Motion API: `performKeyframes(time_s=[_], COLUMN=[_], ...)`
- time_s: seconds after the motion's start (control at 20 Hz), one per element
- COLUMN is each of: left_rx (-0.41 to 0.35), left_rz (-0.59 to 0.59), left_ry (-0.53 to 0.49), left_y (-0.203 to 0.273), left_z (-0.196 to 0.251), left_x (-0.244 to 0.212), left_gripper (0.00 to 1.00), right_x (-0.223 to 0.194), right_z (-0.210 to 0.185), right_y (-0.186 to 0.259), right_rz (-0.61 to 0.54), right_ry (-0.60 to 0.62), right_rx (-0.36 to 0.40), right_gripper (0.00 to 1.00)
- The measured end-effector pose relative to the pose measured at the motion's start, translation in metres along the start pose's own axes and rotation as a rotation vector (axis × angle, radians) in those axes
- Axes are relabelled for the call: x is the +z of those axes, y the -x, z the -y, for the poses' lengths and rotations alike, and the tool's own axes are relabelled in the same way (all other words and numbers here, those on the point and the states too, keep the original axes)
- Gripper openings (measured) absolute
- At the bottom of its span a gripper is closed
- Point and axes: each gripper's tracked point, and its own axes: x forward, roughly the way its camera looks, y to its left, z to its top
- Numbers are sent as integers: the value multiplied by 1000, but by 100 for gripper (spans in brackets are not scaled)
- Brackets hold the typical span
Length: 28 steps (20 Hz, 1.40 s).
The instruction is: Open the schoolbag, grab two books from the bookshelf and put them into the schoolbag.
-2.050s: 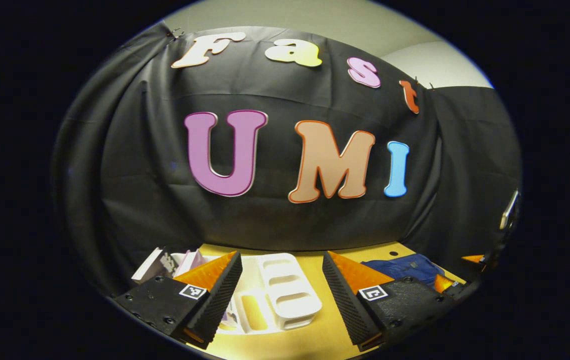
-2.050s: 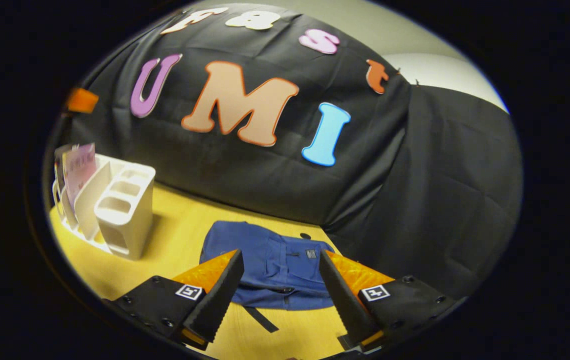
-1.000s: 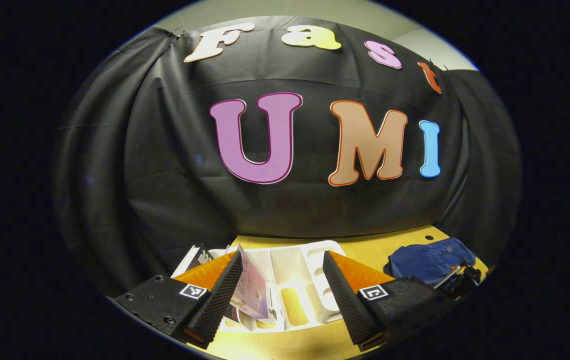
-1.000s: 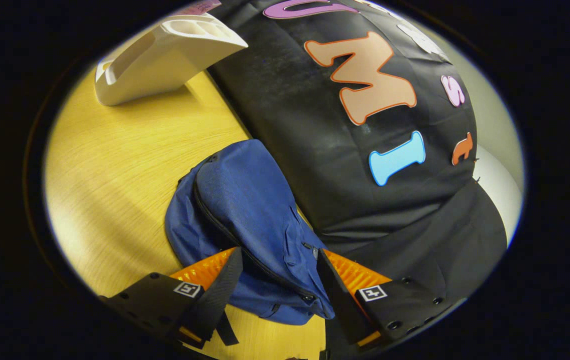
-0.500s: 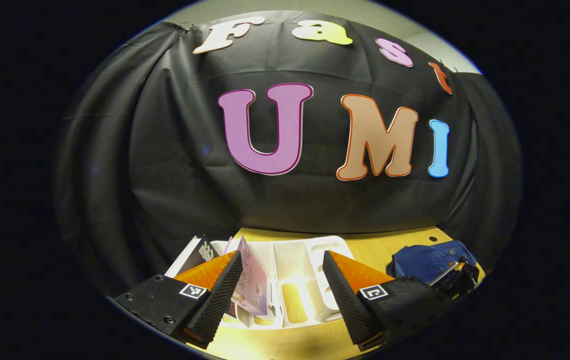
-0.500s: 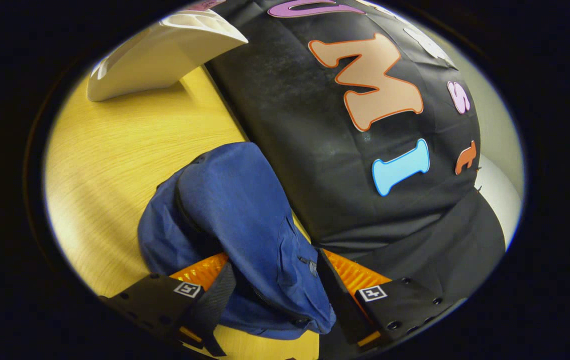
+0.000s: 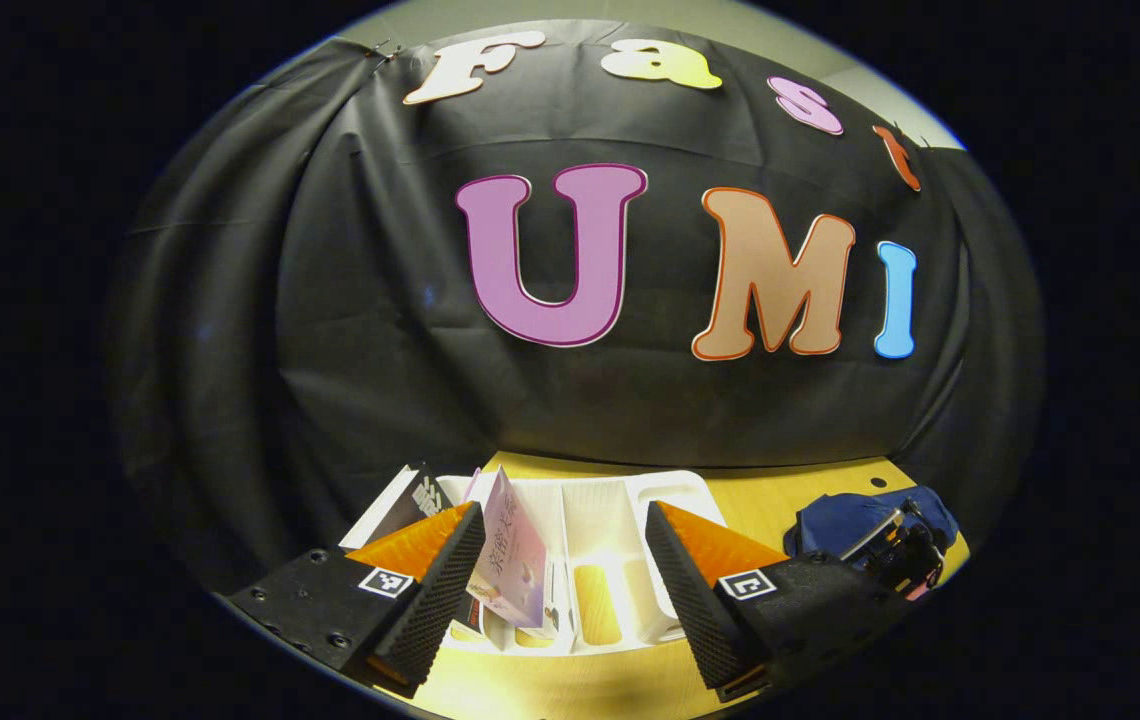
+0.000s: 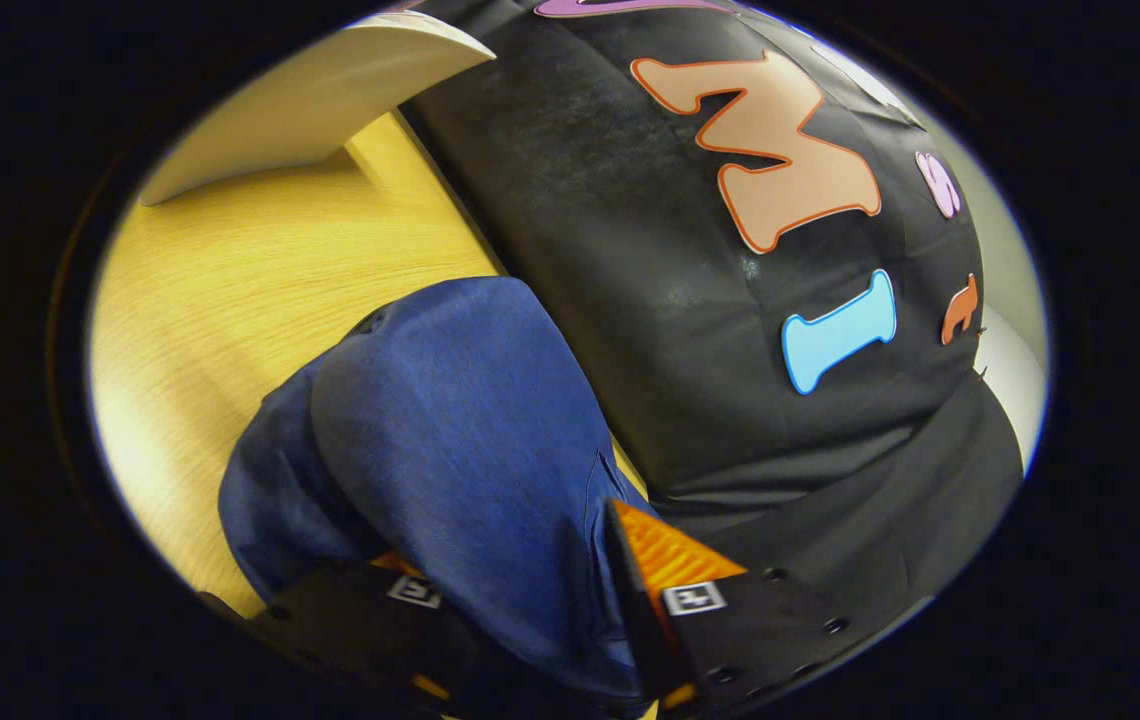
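**Right jaws closing on the schoolbag, left gripper waiting over the bookshelf**

In the right gripper view the right gripper [image 8: 530,610] is pushed into the blue schoolbag [image 8: 450,420], whose fabric bulges up between its two fingers and covers most of one of them. The jaws look drawn in around a fold of the bag, but whether both fingers actually press on the cloth, or on a zipper pull hidden under it, I cannot tell. The bag lies on the yellow wooden surface [image 8: 260,270] close to its back edge, against the black cloth wall, its long axis running away from the jaws toward the white bookshelf [image 8: 300,100].

In the left gripper view the left gripper [image 7: 565,580] hovers with its jaws released and wide apart, holding nothing. The bookshelf [image 7: 620,530] sits directly ahead of it, near the back edge of the surface. A pale purple book [image 7: 515,560] stands tilted in a slot just inside one finger, with a dark book [image 7: 410,500] farther out beside it. The schoolbag [image 7: 835,520] lies well off to the side.

By my judgement the opening step is in hand; the left gripper is plainly the nearer one for the books.
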Motion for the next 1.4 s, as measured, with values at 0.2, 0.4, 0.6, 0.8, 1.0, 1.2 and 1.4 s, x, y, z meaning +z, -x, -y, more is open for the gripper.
performKeyframes(time_s=[0.2, 0.4, 0.6, 0.8, 1.0, 1.2, 1.4], left_rx=[25, 38, 37, 59, 40, 28, 11], left_rz=[3, -11, -44, -66, -120, -220, -356], left_ry=[-26, -69, -89, -114, -98, -86, -43], left_y=[-3, -11, -21, -37, -57, -78, -97], left_z=[-7, -13, -16, -30, -40, -56, -74], left_x=[7, 9, 7, 6, -5, -27, -55], left_gripper=[95, 94, 94, 96, 96, 96, 97], right_x=[-1, -6, 0, 2, 7, 6, 6], right_z=[5, 4, 17, 43, 70, 93, 103], right_y=[-3, -7, -2, 6, 20, 34, 49], right_rz=[-8, -42, -42, -19, -9, -14, -24], right_ry=[45, -29, -108, -181, -275, -341, -381], right_rx=[-18, 32, 51, 23, 6, -8, -5], right_gripper=[18, 11, 7, 7, 7, 7, 7])
